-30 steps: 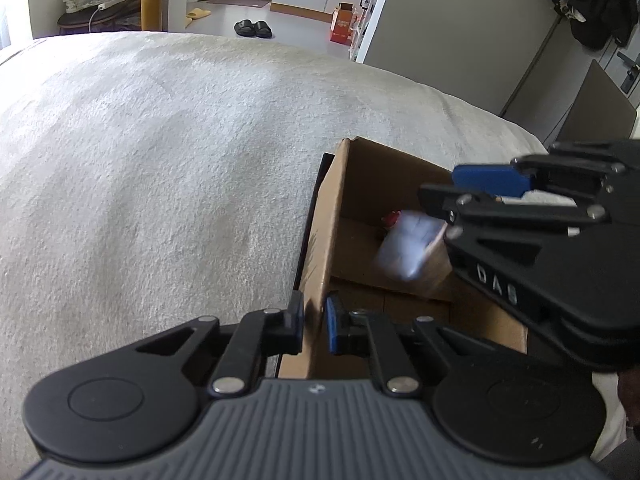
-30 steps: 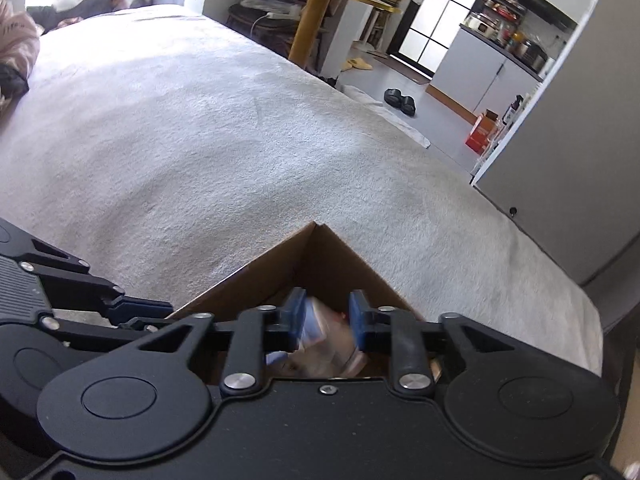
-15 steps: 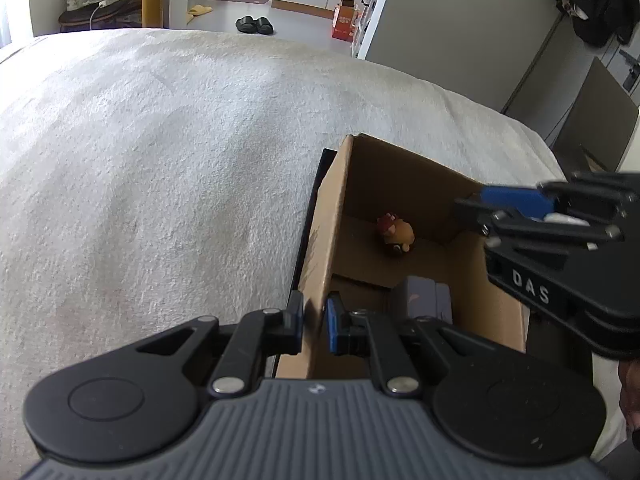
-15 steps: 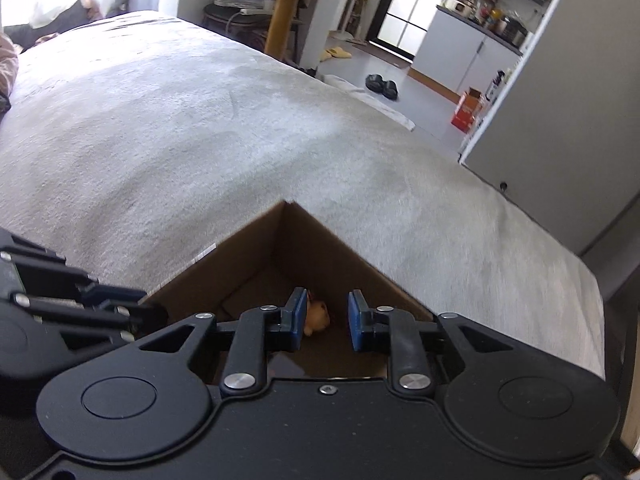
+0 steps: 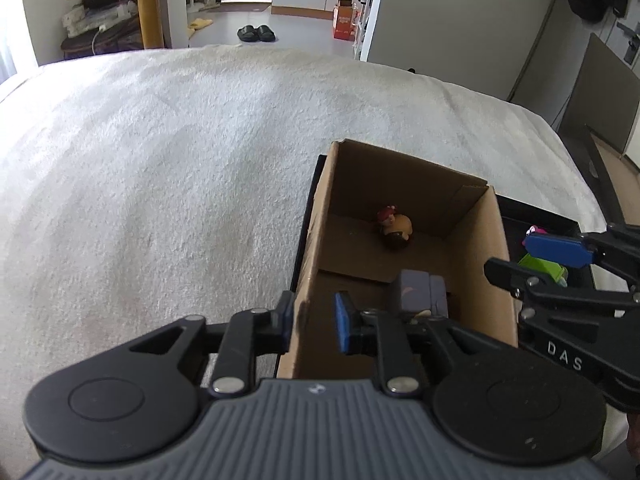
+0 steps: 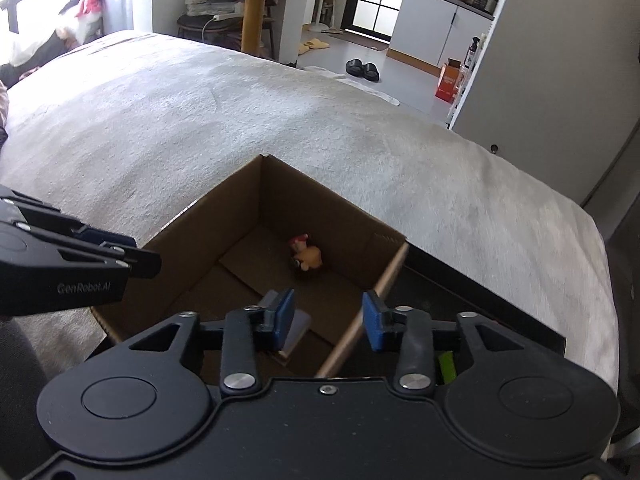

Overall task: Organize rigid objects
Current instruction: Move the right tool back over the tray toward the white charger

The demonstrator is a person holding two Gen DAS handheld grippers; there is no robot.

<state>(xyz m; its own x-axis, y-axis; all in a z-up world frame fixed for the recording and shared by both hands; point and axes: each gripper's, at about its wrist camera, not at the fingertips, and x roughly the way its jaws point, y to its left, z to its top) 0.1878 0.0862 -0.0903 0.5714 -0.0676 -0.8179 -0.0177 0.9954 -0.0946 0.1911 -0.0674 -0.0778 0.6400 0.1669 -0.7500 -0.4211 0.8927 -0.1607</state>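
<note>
An open cardboard box (image 5: 404,168) (image 6: 224,204) stands on a white bed. Inside lie a small orange toy figure (image 5: 394,228) (image 6: 306,256) and a grey-purple block (image 5: 418,290) (image 6: 296,330). My left gripper (image 5: 314,322) is shut on the box's left wall. It shows in the right wrist view (image 6: 132,252). My right gripper (image 6: 328,316) is open and empty above the box's right wall. It shows at the right in the left wrist view (image 5: 536,260). A green object (image 5: 542,266) (image 6: 447,366) and a pink one (image 5: 536,230) lie on a black tray (image 5: 540,210) to the right of the box.
The white bed cover (image 5: 160,160) spreads left and behind the box. Beyond the bed are a yellow round table (image 6: 256,0), black slippers (image 5: 256,33), an orange carton (image 5: 344,20) and a grey wall (image 6: 560,60). The bed's right edge drops off close to the tray.
The right gripper let go of the grey-purple block, which dropped into the box. It then pulled back to the right and opened wider. The left gripper kept its hold on the box wall.
</note>
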